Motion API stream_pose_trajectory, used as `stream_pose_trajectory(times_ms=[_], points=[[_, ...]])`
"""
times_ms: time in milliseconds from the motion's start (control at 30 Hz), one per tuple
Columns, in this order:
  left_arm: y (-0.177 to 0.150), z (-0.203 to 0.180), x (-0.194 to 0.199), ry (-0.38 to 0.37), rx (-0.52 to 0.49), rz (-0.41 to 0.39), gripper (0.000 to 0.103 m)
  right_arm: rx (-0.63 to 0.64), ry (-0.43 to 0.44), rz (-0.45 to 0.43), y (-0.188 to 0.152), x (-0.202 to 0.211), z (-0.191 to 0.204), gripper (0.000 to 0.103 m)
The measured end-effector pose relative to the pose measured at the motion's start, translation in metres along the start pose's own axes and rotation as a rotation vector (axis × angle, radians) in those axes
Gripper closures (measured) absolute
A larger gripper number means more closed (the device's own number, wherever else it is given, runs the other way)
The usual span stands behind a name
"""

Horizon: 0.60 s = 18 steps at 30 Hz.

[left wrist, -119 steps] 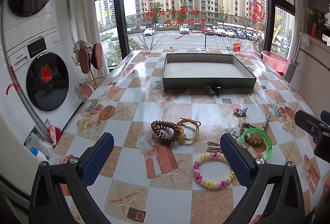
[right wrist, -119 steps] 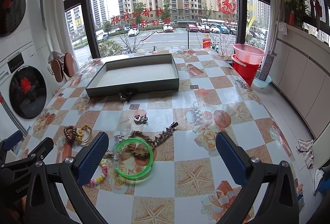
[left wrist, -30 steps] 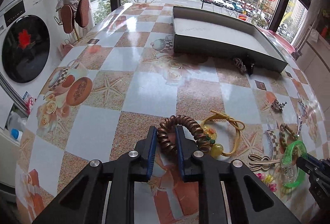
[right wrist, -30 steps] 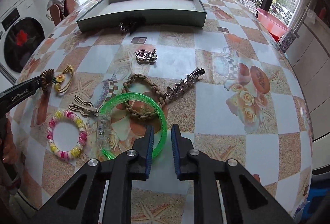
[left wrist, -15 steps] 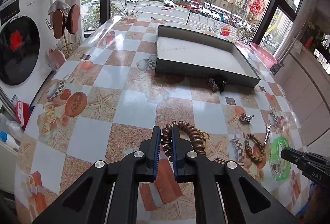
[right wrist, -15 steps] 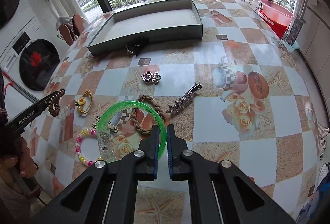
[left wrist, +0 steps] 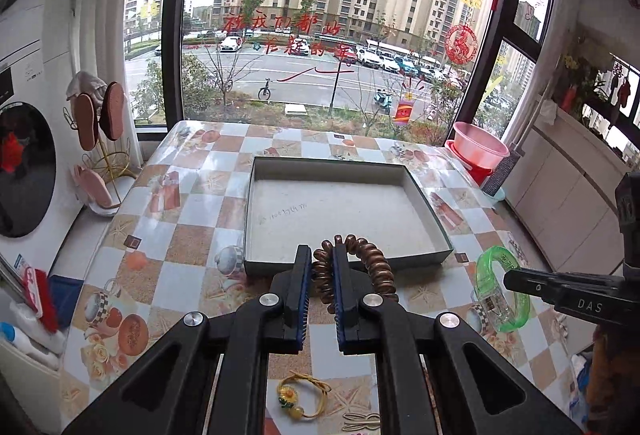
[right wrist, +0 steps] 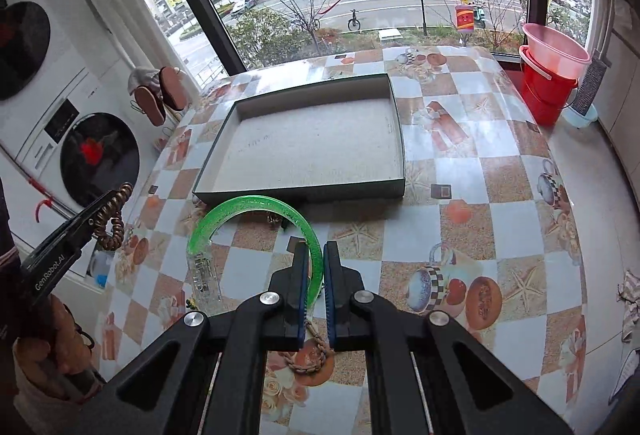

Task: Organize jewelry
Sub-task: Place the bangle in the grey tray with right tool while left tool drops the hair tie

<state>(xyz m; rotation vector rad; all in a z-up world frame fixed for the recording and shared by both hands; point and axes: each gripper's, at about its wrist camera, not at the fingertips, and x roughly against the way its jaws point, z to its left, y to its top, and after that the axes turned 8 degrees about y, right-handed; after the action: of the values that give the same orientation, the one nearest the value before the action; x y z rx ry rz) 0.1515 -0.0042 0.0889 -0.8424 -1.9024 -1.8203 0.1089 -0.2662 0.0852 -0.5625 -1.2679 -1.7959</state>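
Left wrist view: left gripper (left wrist: pixel 320 271) pinching brown coil hair tie (left wrist: pixel 362 265) between blue pads, loop lifted clear of checkered tablecloth (left wrist: pixel 188 247) and seen against near wall of shallow grey box (left wrist: pixel 438 231). Box interior bare, faint handwriting on floor. Right gripper (left wrist: pixel 508 279) entering from right edge, clamped on green bangle (left wrist: pixel 494 295), bangle hanging in air beside near right corner of box. Yellow cord bracelet with flower charm (left wrist: pixel 298 397) lying flat on cloth below left gripper frame; pale hair clip (left wrist: pixel 360 423) just beside it, partly hidden. Slipper rack (left wrist: pixel 98 127) off table's left side; pink basin (left wrist: pixel 478 149) off far right corner. Right wrist view: right gripper (right wrist: pixel 316 267) closed tight on rim of green bangle (right wrist: pixel 248 207), clear clip piece (right wrist: pixel 204 275) dangling from bangle's left end. Braided brown bracelet (right wrist: pixel 310 355) lying on cloth under gripper frame, mostly covered. Grey box (right wrist: pixel 300 191) just beyond bangle, not touching it. Left gripper (right wrist: pixel 116 201) visible at left edge, held by hand (right wrist: pixel 44 367), coil hair tie (right wrist: pixel 112 223) gripped at tips. Red bucket (right wrist: pixel 548 95) with pink basin (right wrist: pixel 556 49) stacked on top, on floor past table's far right corner.
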Motion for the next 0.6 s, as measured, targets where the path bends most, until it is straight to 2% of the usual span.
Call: stream_pose_trajectory(times_ms=[100, 300, 433, 600], points=[[0.023, -0.004, -0.019, 0.005, 0.0, 0.004, 0.08, -0.015, 0.011, 0.002, 0.03, -0.01, -0.004, 0.095], [0.063, -0.011, -0.072, 0.056, 0.003, 0.003, 0.08, -0.014, -0.021, -0.006, 0.091, -0.044, -0.01, 0.095], [0.073, -0.016, -0.121, 0.095, -0.03, 0.037, 0.08, -0.014, -0.047, 0.008, 0.117, -0.08, -0.018, 0.095], [0.07, -0.024, -0.176, 0.134, -0.074, 0.081, 0.08, -0.008, -0.088, 0.033, 0.132, -0.128, -0.034, 0.095]])
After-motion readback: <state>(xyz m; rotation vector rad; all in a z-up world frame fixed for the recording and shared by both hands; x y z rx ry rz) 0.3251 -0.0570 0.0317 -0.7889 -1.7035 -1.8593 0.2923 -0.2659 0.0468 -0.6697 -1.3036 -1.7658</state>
